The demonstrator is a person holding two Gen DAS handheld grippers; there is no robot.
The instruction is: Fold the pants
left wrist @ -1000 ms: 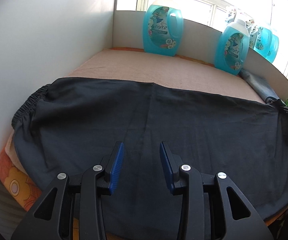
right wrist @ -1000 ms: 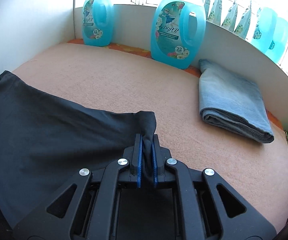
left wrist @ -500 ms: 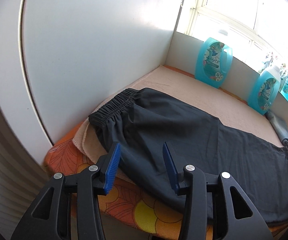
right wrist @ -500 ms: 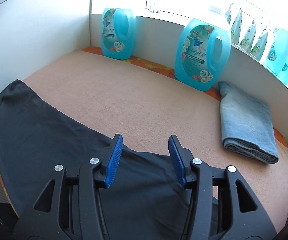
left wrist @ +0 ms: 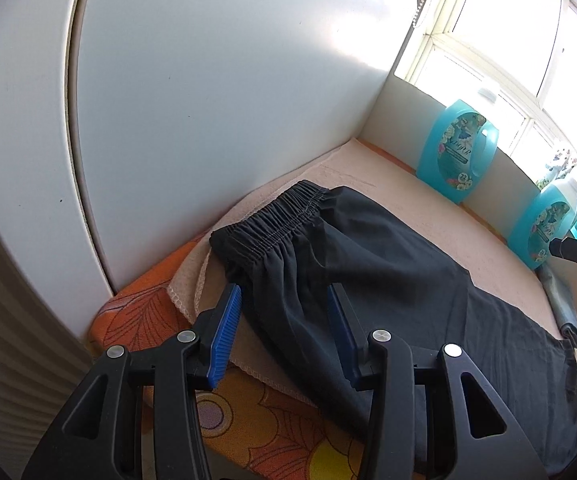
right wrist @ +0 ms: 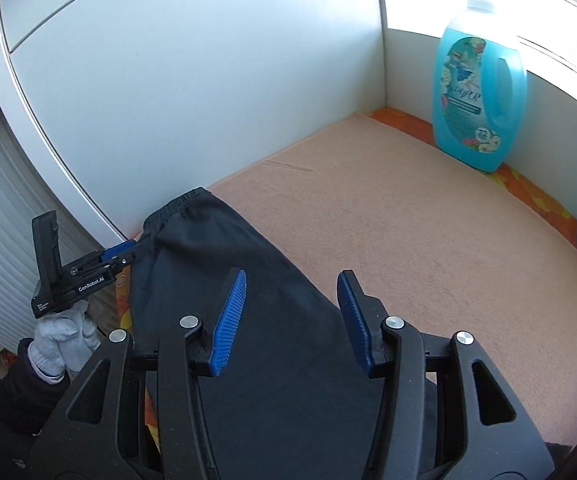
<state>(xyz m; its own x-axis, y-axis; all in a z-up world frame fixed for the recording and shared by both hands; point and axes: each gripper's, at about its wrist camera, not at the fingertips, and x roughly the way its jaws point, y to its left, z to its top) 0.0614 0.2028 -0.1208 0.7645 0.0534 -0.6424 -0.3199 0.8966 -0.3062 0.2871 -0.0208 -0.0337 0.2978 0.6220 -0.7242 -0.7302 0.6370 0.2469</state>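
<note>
Black pants (left wrist: 372, 280) flat, gathered elastic waistband (left wrist: 276, 218) near wall

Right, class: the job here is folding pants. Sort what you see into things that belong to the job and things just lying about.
Belongs to the job:
- black elastic-waist pants, spread flat
- left gripper, open over the waistband end
- right gripper, open above the pants

Just lying about:
- turquoise plastic detergent bottles
- folded grey-blue cloth
- orange flowered cover
</note>
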